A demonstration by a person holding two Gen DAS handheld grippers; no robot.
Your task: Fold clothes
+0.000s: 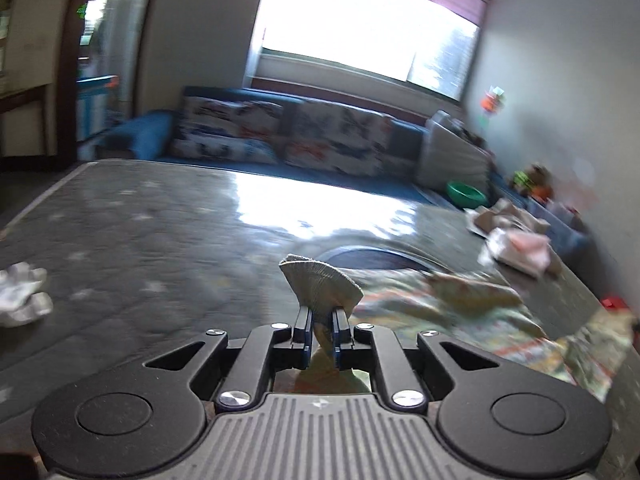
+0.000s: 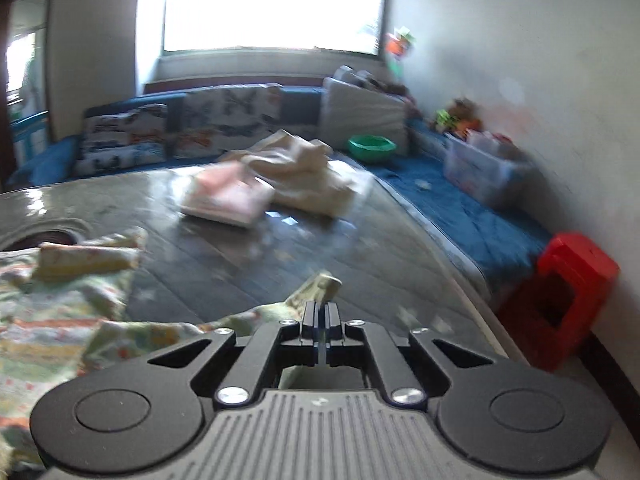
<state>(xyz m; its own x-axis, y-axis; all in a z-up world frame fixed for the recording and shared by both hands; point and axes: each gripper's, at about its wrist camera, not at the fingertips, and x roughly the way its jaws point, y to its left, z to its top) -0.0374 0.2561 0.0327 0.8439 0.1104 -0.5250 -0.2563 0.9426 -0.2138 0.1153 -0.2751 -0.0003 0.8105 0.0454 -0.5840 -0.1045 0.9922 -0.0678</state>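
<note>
Patterned green cloth (image 1: 440,320) is pinched at separate edges by the closed left hand-held gripper (image 1: 321,330) and right hand-held gripper (image 2: 321,322), beyond it an apparently empty green bowl (image 2: 371,147).

A blue sofa (image 1: 224,152) with patterned cushions (image 2: 224,120) ran under the bright window (image 1: 360,20). A green bowl (image 2: 371,147) sat on it, a clear plastic box (image 2: 480,176) near the wall, toys (image 2: 456,118) behind, and 1 red stool (image 2: 560,296) on the floor.
</note>
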